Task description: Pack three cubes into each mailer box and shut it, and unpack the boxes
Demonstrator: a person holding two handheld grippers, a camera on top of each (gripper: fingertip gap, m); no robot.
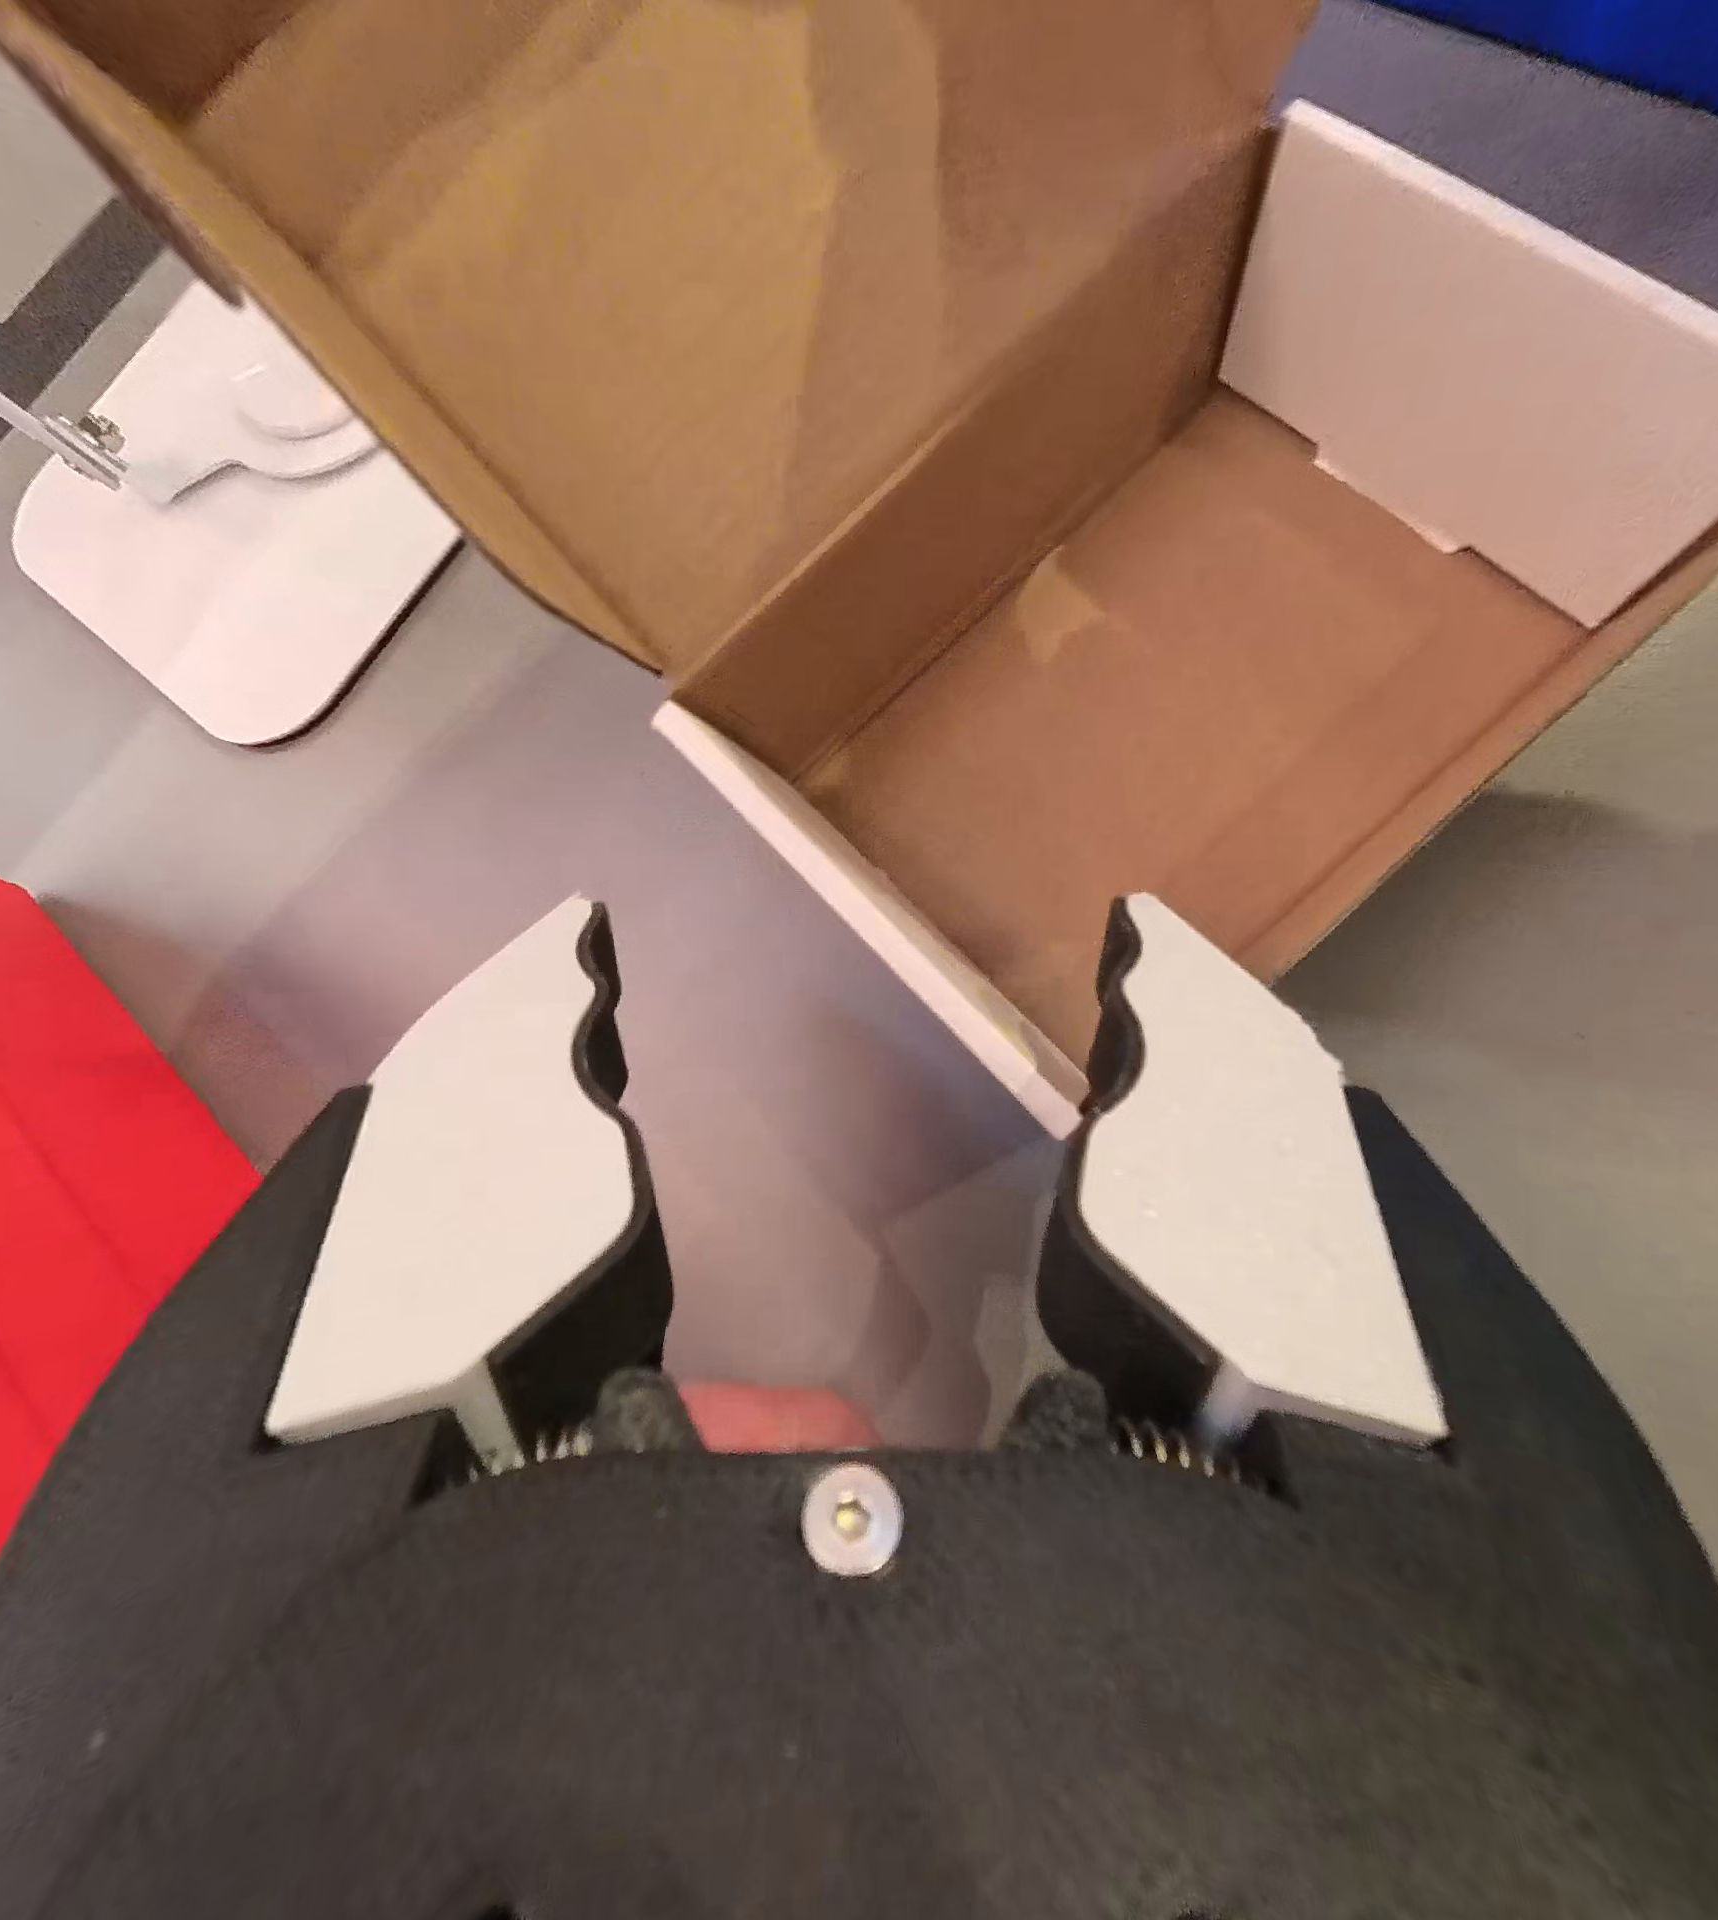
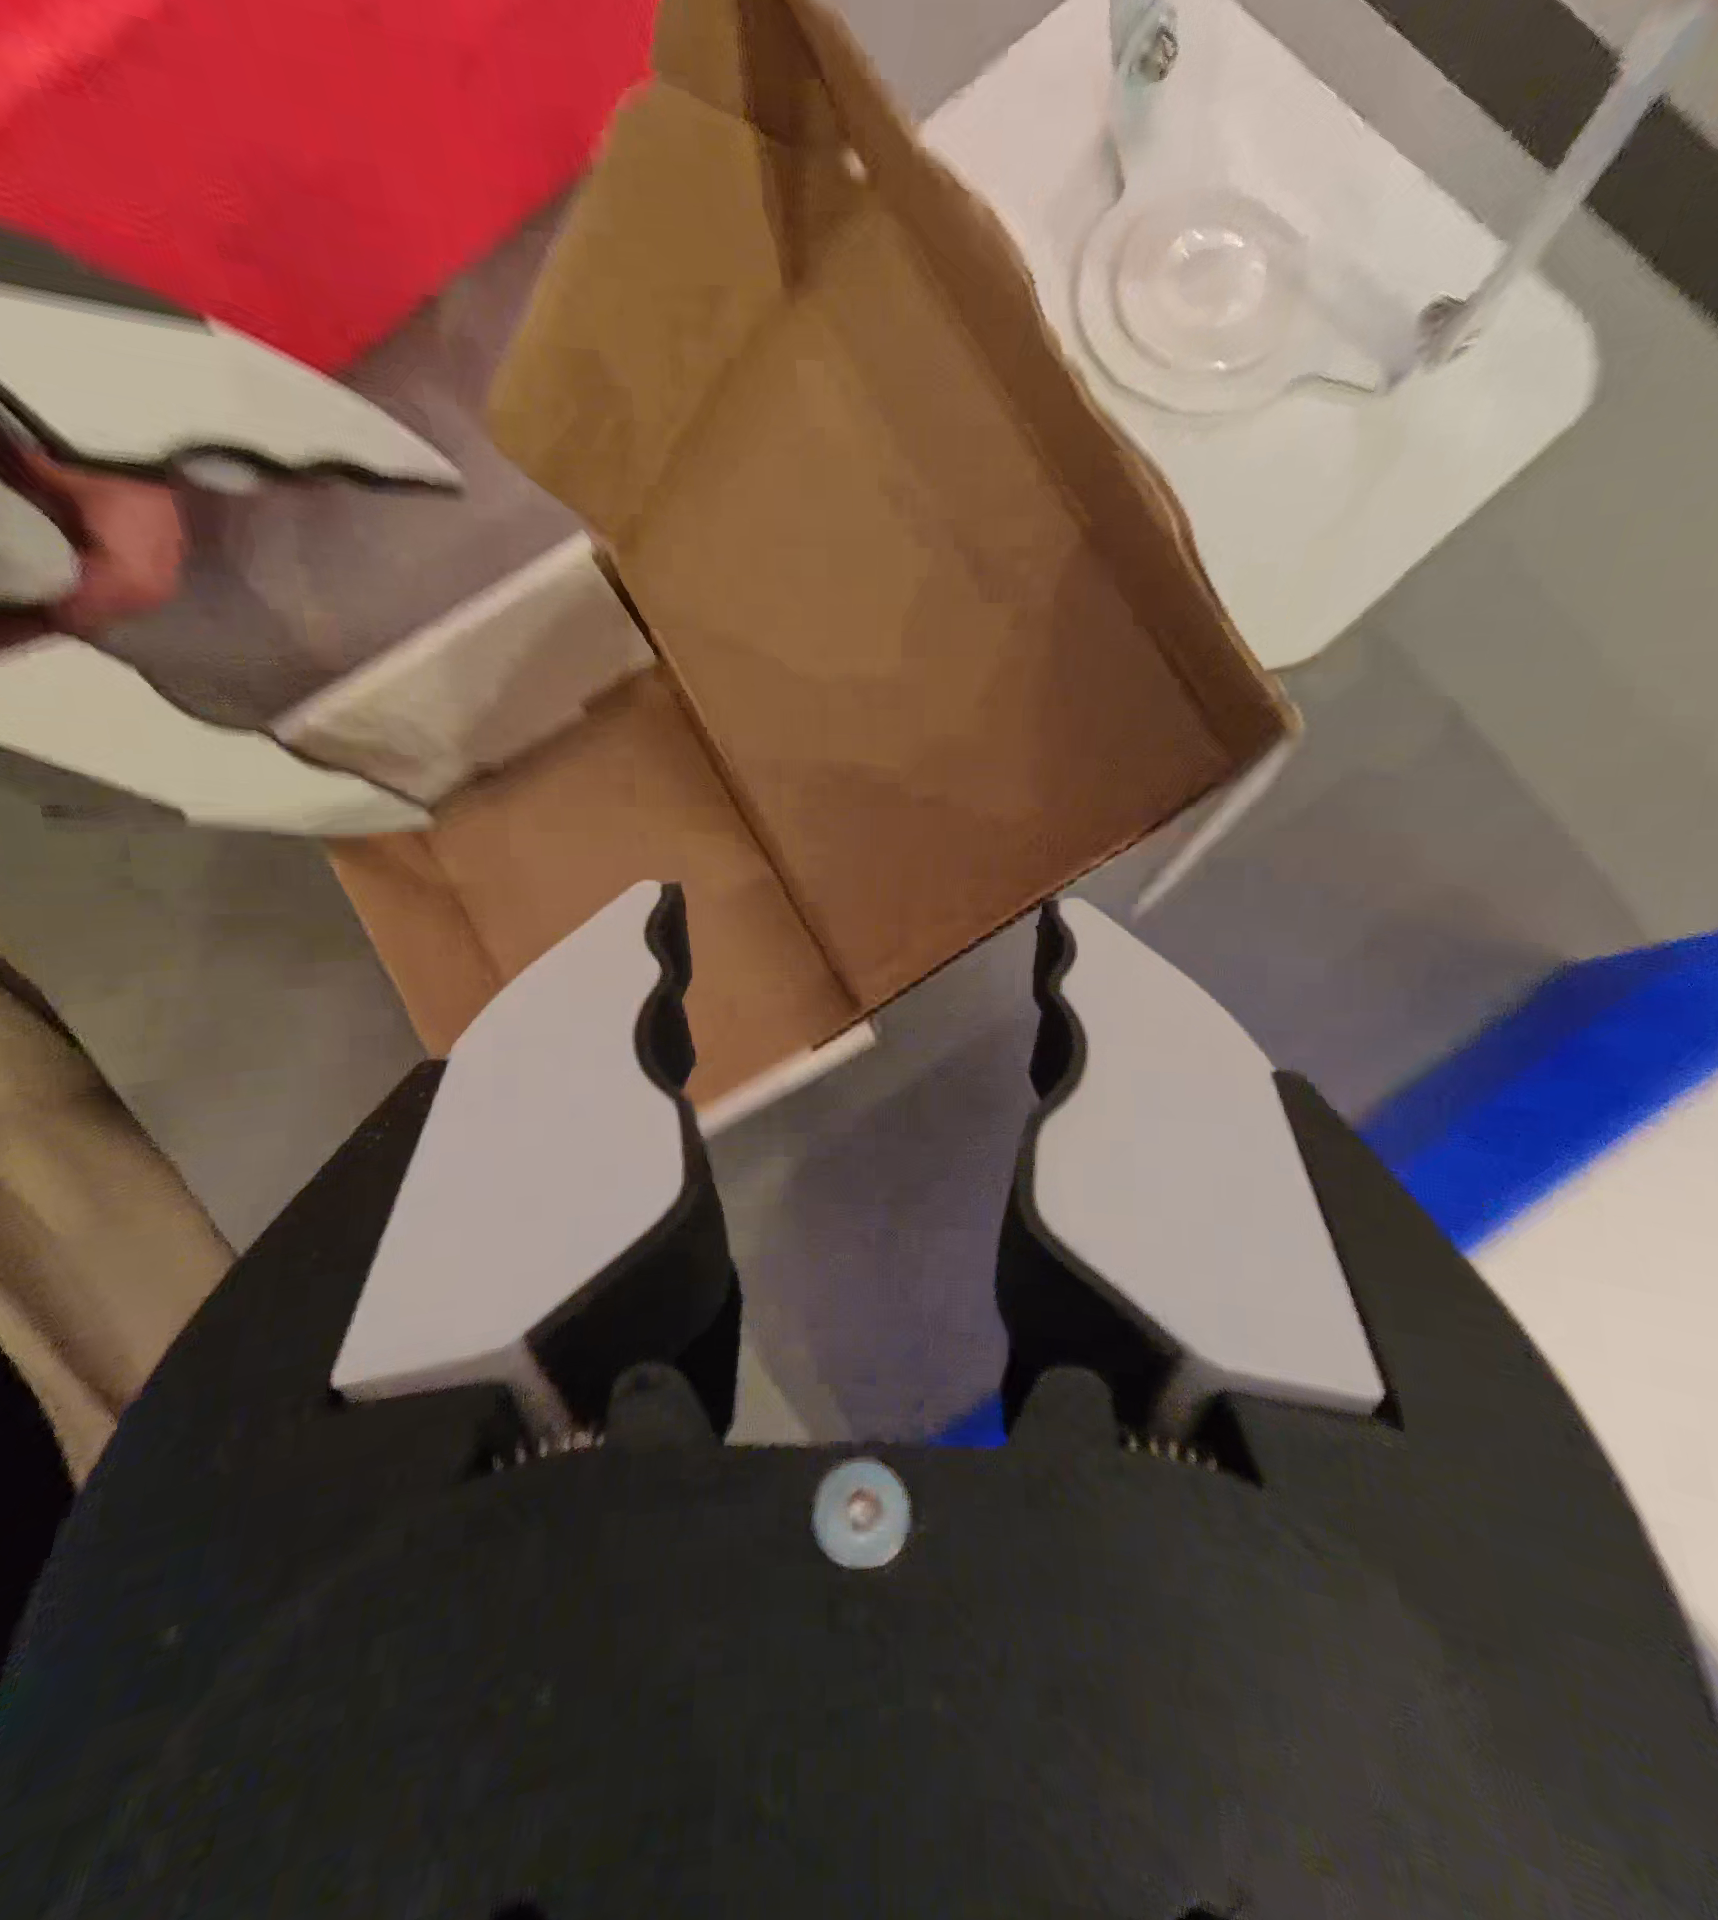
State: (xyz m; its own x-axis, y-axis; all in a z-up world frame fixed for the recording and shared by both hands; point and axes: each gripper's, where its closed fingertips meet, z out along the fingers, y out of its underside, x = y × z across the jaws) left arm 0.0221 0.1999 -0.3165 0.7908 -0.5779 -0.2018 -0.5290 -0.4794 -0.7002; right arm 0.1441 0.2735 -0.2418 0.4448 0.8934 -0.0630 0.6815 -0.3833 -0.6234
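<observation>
A mailer box, brown inside and white outside, stands open on the grey table; its floor (image 1: 1198, 707) looks bare and no cubes show in either view. Its lid (image 1: 730, 312) stands raised. My left gripper (image 1: 860, 920) is open at the box's near white side wall (image 1: 834, 883), which runs between the fingers up to the right one. In the right wrist view the lid (image 2: 886, 520) hangs over the box floor (image 2: 564, 831). My right gripper (image 2: 855, 909) is open, with the lid's lower edge just beyond its tips. The left gripper (image 2: 434, 652) shows there too, open around the white wall (image 2: 439, 675).
A red container (image 1: 3, 1143) sits at the left, also in the right wrist view (image 2: 263, 135). A white stand base (image 1: 211, 540) with a clear bracket lies behind the box (image 2: 1302, 468). A blue bin (image 2: 1561, 1070) holding a white box (image 2: 1665, 1403) is at the right.
</observation>
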